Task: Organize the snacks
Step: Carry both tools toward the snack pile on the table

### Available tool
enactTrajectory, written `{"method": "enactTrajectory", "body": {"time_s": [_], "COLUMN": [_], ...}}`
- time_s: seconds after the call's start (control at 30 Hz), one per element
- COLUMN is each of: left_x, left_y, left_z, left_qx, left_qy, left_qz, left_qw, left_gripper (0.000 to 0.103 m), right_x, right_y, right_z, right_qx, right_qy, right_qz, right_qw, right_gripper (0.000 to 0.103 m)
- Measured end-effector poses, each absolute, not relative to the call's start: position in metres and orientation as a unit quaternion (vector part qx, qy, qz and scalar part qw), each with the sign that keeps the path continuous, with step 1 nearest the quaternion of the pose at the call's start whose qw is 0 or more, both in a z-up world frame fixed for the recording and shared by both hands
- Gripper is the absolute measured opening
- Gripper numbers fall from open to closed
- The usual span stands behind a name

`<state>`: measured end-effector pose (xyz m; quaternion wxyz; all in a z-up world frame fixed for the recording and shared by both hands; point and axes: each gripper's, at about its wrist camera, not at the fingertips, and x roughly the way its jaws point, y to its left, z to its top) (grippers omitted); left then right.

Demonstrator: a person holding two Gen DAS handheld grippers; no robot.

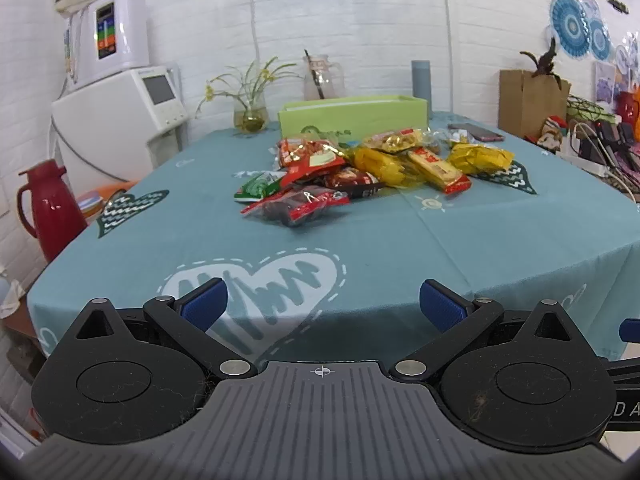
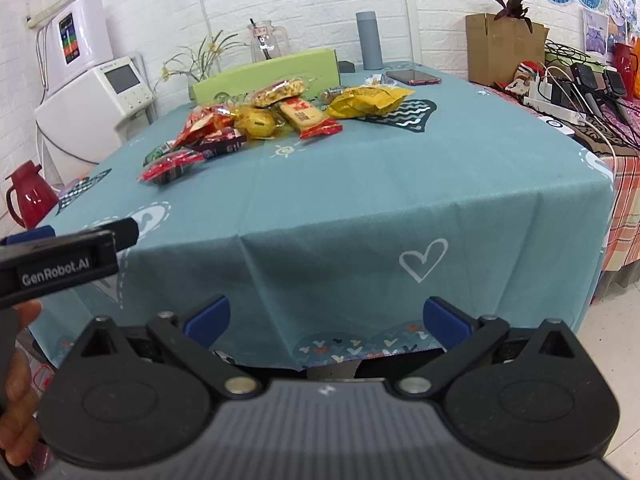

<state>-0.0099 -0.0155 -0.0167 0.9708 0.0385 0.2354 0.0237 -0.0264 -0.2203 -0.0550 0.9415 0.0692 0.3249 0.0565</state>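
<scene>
A heap of snack packets [image 1: 360,168] in red, yellow and green wrappers lies mid-table, in front of a light green box [image 1: 352,116]. The right wrist view shows the same snack packets [image 2: 264,120] and green box [image 2: 268,74] further off. My left gripper [image 1: 324,306] hangs open over the table's near edge, nothing between its blue pads. My right gripper [image 2: 326,322] is open too, below the hanging cloth at the table's front corner. The left gripper's body [image 2: 60,258] shows at the left of the right wrist view, with a hand [image 2: 20,376] on it.
A teal tablecloth [image 1: 360,248] covers the table. At the back stand a plant vase [image 1: 250,118], a glass jug [image 1: 320,78], a grey bottle [image 1: 421,78] and a phone [image 1: 476,131]. A red flask [image 1: 50,208] and white appliances [image 1: 120,120] stand left; a cardboard box [image 2: 504,48] and cables [image 2: 580,92] right.
</scene>
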Motion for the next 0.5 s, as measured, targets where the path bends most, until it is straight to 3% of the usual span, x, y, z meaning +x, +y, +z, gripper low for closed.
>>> {"method": "enactTrajectory", "body": {"time_s": [0.5], "left_x": [0.001], "left_y": [-0.01], "left_z": [-0.03], "left_qx": [0.043], "left_qy": [0.271], "left_qz": [0.053], "left_qw": [0.96], "left_gripper": [0.092], "right_x": [-0.026], "right_y": [-0.217], "right_z": [-0.058], "right_qx": [0.063], "right_qy": [0.328], "right_qz": [0.058], "right_qw": [0.941], "right_gripper": [0.103]}}
